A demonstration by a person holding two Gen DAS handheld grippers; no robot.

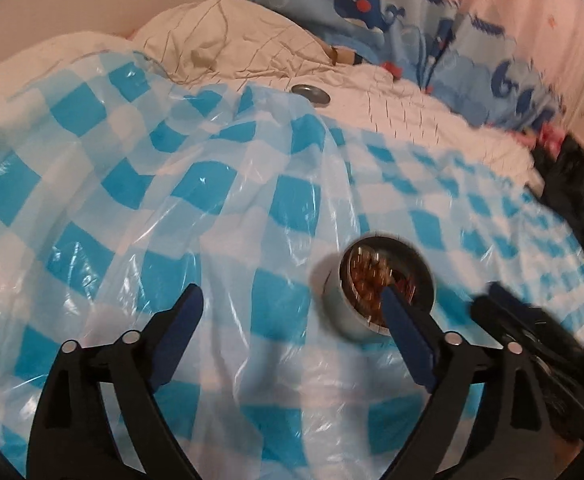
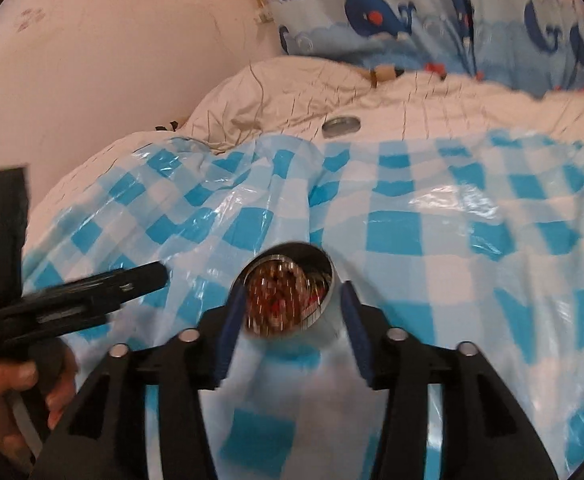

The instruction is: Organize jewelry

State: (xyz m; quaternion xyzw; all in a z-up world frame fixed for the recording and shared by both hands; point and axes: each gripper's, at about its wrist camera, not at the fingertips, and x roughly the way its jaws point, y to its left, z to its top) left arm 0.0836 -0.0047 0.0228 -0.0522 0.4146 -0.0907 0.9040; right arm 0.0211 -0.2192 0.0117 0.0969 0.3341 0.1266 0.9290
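A small round metal tin [image 2: 292,300] full of reddish-gold jewelry sits between the fingers of my right gripper [image 2: 290,300], which is shut on its sides and holds it tilted, just above the blue-and-white checked plastic sheet [image 2: 412,216]. The same tin [image 1: 384,284] shows in the left wrist view, partly behind my left gripper's right finger [image 1: 404,336]. My left gripper [image 1: 292,300] is open and empty, to the left of the tin. The tin's round lid [image 1: 311,93] lies apart on the white quilt, also in the right wrist view [image 2: 341,124].
The checked sheet covers a rumpled white quilt [image 1: 220,40] on a bed. A blue whale-print pillow [image 2: 432,12] lies at the back by the pink wall [image 2: 112,40]. A dark furry thing [image 1: 572,184] lies at the right edge. The left gripper's body [image 2: 72,296] and hand [image 2: 8,392] show at left.
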